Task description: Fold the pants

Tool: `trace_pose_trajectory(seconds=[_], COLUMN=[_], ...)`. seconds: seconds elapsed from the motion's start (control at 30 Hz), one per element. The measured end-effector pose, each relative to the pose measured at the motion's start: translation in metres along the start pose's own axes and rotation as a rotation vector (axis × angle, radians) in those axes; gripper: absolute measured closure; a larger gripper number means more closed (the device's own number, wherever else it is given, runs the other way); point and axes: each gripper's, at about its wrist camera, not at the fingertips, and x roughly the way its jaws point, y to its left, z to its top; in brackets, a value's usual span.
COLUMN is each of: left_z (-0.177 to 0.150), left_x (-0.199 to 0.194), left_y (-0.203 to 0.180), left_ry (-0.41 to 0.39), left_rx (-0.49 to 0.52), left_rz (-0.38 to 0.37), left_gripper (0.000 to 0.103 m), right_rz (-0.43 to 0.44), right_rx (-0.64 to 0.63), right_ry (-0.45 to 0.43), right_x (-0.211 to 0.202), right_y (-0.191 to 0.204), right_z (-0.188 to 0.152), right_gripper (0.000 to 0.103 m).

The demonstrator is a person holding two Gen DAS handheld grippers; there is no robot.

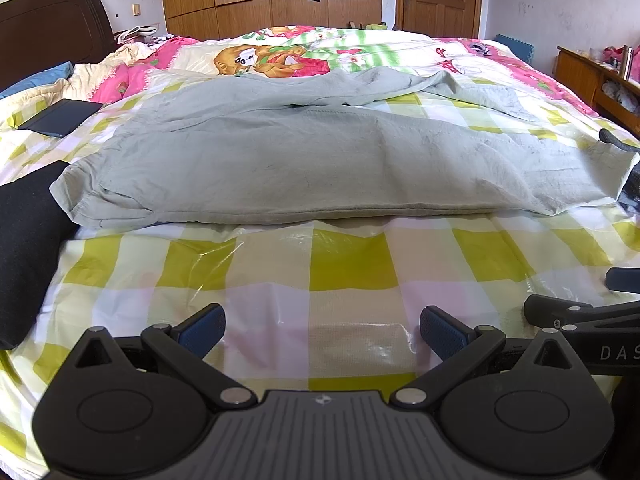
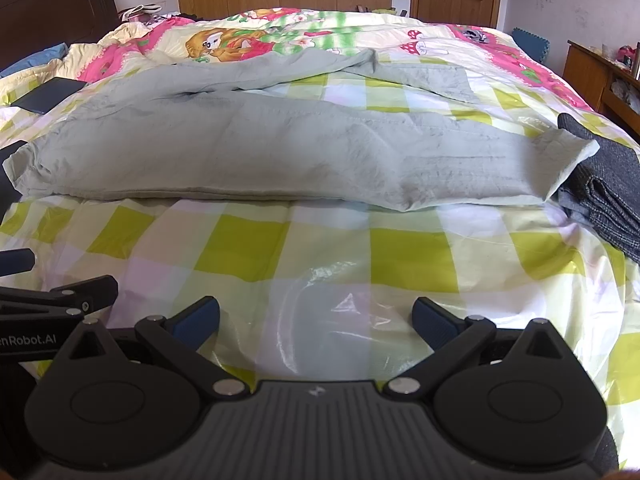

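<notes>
Pale grey-green pants lie spread across the checked bed cover, waistband to the left, one leg along the near side, the other angled toward the far right. My left gripper hovers open over the cover, well short of the pants' near edge. My right gripper is open too, beside the left one and just as far from the pants. Nothing is between either pair of blue pads.
Dark folded cloth lies at the right leg end. A black garment sits at the left edge. A dark flat case rests at far left. A cartoon quilt covers the far bed; a wooden shelf stands right.
</notes>
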Motion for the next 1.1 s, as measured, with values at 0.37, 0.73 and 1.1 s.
trace_pose_trajectory(seconds=[0.37, 0.73, 1.1], left_z=[0.0, 0.02, 0.081], left_x=[0.0, 0.001, 0.049], left_y=[0.0, 0.038, 0.131], left_ry=[-0.001, -0.062, -0.142], left_rx=[0.0, -0.052, -0.068], left_rz=[-0.004, 0.012, 0.103], left_gripper=[0.0, 0.0, 0.0], right_rz=[0.002, 0.064, 0.173], right_rx=[0.0, -0.081, -0.245], right_ry=[0.001, -0.046, -0.067], right_x=[0.0, 0.01, 0.061], right_y=[0.002, 0.026, 0.086], right_z=[0.0, 0.034, 0.095], right_gripper=[0.001, 0.001, 0.001])
